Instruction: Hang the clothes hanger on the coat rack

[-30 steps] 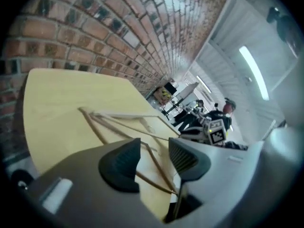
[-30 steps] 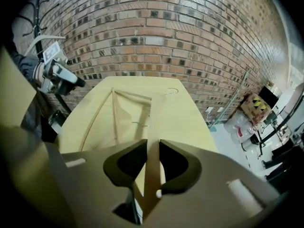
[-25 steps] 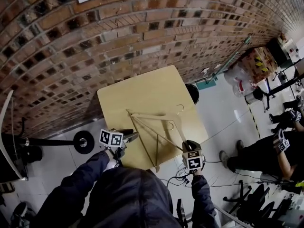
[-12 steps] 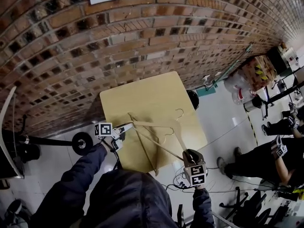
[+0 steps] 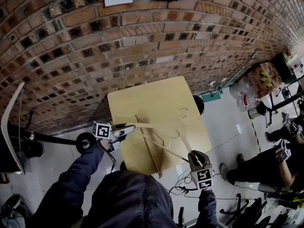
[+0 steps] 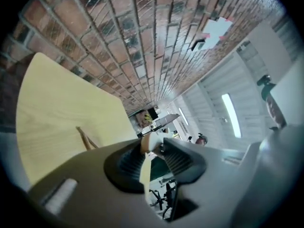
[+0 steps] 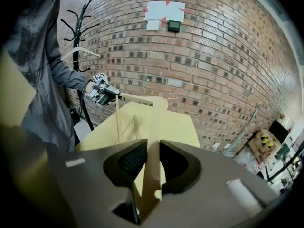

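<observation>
A pale wooden hanger (image 5: 152, 125) is held level above the yellow table (image 5: 142, 99), its hook (image 5: 182, 111) pointing toward the brick wall. My left gripper (image 5: 124, 127) is at its left arm end. The jaws are closing there, with the wood (image 6: 144, 167) between them and touched at the tips of the left gripper (image 6: 154, 144). My right gripper (image 5: 194, 155) is shut on the other arm end (image 7: 154, 122), wood filling the right gripper (image 7: 153, 146). The black coat rack (image 7: 81, 18) stands left of the table, its base (image 5: 85, 143) on the floor.
A white hanger (image 7: 80, 51) hangs on the rack. Under the held hanger a thin second outline (image 5: 156, 153) shows on the table, either shadow or another hanger. People (image 5: 285, 156) stand at the right, with cables (image 5: 183, 186) and boxes (image 5: 263, 75) on the floor.
My left gripper has gone from beside the table's near edge to the hanger's left end. Both grippers have lifted the hanger higher off the table.
</observation>
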{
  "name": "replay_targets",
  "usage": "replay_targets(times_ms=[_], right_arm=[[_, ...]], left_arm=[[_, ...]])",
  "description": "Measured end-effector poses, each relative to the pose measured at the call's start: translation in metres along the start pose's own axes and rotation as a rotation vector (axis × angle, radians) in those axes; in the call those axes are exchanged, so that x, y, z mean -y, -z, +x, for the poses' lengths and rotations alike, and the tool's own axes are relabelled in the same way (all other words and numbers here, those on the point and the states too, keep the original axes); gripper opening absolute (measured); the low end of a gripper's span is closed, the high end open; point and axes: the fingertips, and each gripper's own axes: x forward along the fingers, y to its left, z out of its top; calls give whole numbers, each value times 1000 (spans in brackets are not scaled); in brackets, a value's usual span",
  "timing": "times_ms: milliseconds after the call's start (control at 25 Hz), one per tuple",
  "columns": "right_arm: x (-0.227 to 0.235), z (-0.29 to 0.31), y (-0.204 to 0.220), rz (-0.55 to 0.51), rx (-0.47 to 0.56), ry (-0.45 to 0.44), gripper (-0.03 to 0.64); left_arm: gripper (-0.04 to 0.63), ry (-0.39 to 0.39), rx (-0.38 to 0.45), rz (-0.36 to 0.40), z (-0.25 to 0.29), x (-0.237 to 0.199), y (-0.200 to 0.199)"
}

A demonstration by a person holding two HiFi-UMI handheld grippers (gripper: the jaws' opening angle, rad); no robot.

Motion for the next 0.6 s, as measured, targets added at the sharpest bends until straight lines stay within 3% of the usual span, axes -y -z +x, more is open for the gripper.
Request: replay_targets(times_ms=[320, 600], right_arm=[[-1, 10, -23, -110, 60, -30, 89], [-36, 49, -66, -244, 144, -195, 89]], left_arm=[[104, -28, 87, 139, -42, 56, -9], [95, -150, 262, 194, -125, 92, 10]])
